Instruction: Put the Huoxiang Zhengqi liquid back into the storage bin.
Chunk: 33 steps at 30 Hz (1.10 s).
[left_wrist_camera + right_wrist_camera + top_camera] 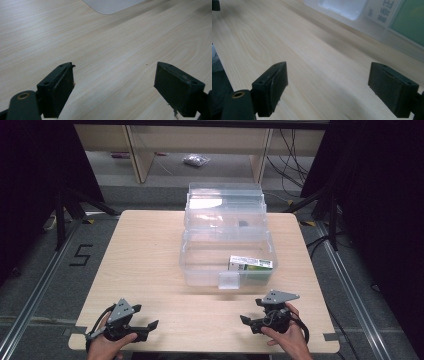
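Note:
A clear plastic storage box (200, 265) stands at the middle back of the wooden table (145, 250), its lid tipped open behind it. A green-and-white carton (251, 265) lies inside at the front right. My left gripper (149, 327) rests near the front left edge, open, jaws pointing right, nothing between them. My right gripper (250, 312) is at the front right, open and empty, just in front of the box. In the left gripper view the gripper (113, 85) is over bare wood, with the box corner (110, 6) far off. In the right gripper view the gripper (327, 87) faces the box wall (342, 10) and the carton (407, 20).
The box's front latch (229, 280) hangs over the table. Bare wood lies left of the box and along the front. On the floor are a "5" mark (80, 255), a small bag (196, 160), cables (295, 165) and black stand legs (75, 205).

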{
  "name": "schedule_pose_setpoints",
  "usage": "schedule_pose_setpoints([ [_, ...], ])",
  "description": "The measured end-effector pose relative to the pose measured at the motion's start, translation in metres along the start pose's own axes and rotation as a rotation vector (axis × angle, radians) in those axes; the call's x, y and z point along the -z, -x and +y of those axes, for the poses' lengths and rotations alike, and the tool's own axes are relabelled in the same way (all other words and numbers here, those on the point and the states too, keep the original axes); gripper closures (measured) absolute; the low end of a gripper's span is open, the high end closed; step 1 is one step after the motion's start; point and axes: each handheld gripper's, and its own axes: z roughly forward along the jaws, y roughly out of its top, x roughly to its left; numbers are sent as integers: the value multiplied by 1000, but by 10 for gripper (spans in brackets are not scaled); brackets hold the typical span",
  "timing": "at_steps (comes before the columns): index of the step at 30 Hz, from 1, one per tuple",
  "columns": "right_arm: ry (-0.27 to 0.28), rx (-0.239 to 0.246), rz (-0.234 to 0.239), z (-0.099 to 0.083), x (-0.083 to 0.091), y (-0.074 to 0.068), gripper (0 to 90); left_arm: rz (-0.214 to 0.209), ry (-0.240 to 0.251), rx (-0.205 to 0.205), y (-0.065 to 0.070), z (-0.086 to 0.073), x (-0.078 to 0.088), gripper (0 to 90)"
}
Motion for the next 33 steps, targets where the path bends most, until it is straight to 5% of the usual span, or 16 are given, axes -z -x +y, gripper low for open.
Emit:
schedule_pose_setpoints([
  [8,-8,44,2,-9,2,-1,168,-5,13,16,1,-1,-2,154],
  [10,-25,-13,2,-12,3,-5,168,-3,11,12,0,-1,-2,154],
  [11,-24,31,6,-13,3,-2,168,-3,11,12,0,-1,-2,154],
  [21,-55,1,-36,-24,8,-8,168,-4,10,23,1,-1,-2,154],
  [23,-57,-1,-46,-27,8,-9,168,-5,-15,-6,-1,0,0,154],
  [25,-58,15,-48,-28,8,-8,168,-3,10,23,1,-1,-2,154],
  [26,-72,-29,-54,-28,9,-11,168,-3,10,23,1,-1,-2,154],
  [29,-75,-23,-65,-29,10,-11,168,-4,-21,-13,-2,0,0,154],
  [30,-62,18,-79,-29,9,-7,168,-4,-19,-11,-2,0,0,154],
  [33,-79,-19,-78,-28,10,-9,168,-2,-21,-12,-2,0,0,154],
])
